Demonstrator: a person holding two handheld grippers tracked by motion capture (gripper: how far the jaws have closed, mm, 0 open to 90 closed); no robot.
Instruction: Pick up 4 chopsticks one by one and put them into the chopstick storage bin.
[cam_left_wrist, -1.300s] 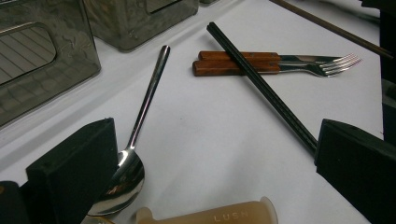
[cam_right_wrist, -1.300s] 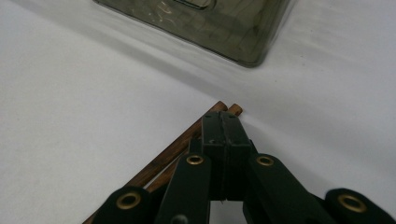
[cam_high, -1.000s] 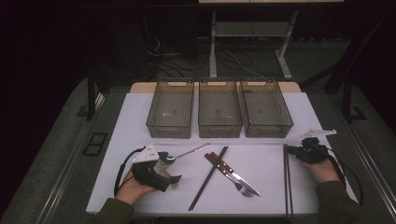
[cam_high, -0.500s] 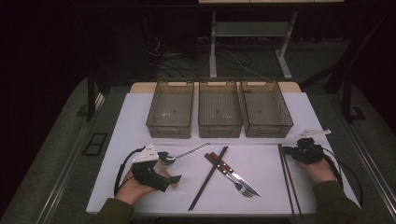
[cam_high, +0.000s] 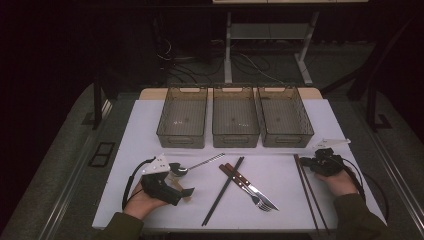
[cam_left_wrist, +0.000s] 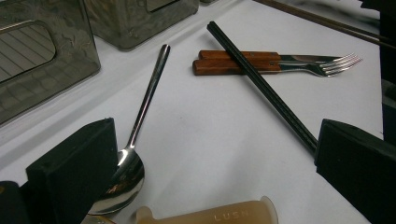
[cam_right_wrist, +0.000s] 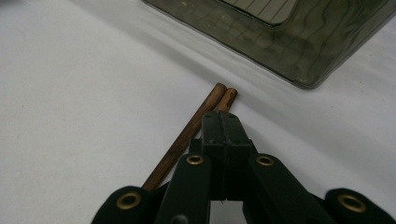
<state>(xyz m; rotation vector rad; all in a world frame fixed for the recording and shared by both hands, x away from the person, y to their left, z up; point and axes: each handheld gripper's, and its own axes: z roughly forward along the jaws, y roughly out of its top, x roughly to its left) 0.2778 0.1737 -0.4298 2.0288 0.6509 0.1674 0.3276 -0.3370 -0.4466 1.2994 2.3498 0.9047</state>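
The right gripper (cam_right_wrist: 222, 122) is clenched tight beside the brown wooden chopsticks (cam_right_wrist: 187, 137) (two thin round sticks lying side by side); its jaws could nudge them apart and roll one away. They lie near the right basket (cam_right_wrist: 299, 42). The left gripper (cam_left_wrist: 210, 158) gapes, holding nothing, above the spoon (cam_left_wrist: 122, 175).

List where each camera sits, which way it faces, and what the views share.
High view: above the near table edge, looking forward and down on the white table, three bins, both hands and forearms.
Left gripper view: rides the left gripper, open jaws low over the spoon, facing the black chopsticks and fork.
Right gripper view: rides the right gripper, shut beside the brown chopsticks, facing a bin.
Shared: high and left views both show spoon, black chopsticks, fork.
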